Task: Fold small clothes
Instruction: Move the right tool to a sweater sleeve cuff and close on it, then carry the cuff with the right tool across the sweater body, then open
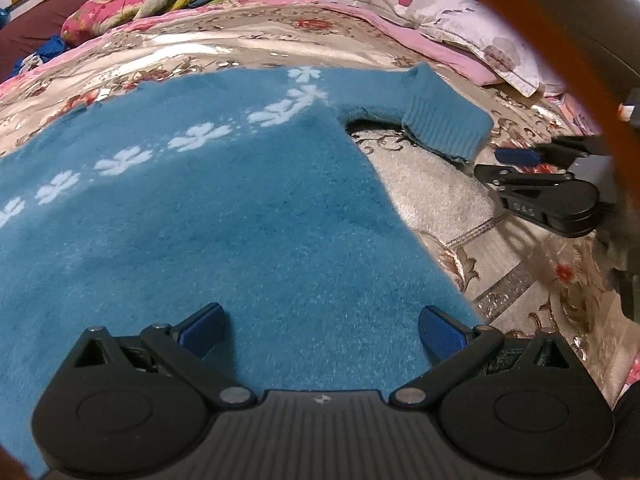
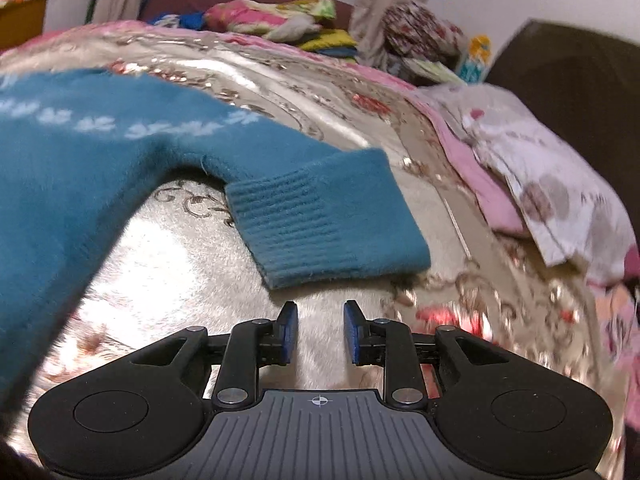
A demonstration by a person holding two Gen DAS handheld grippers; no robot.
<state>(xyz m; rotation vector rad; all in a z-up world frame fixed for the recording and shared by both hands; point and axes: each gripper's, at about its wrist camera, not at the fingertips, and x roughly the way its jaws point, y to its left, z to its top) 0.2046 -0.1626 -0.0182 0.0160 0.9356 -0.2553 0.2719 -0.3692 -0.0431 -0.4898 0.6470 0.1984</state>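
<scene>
A fuzzy teal sweater with a row of white flower marks lies flat on the bed. Its right sleeve bends outward and ends in a ribbed cuff, also seen close up in the right wrist view. My left gripper hovers open over the sweater's lower body with only fabric below it. My right gripper stands just short of the cuff's edge, its blue pads a narrow gap apart with nothing between them. From the left wrist view the right gripper shows at the right, beside the cuff.
The bed carries a shiny floral cream bedspread. A floral pillow on pink cloth lies at the head end. Piled bright clothes sit at the far side. A dark headboard rises at the right.
</scene>
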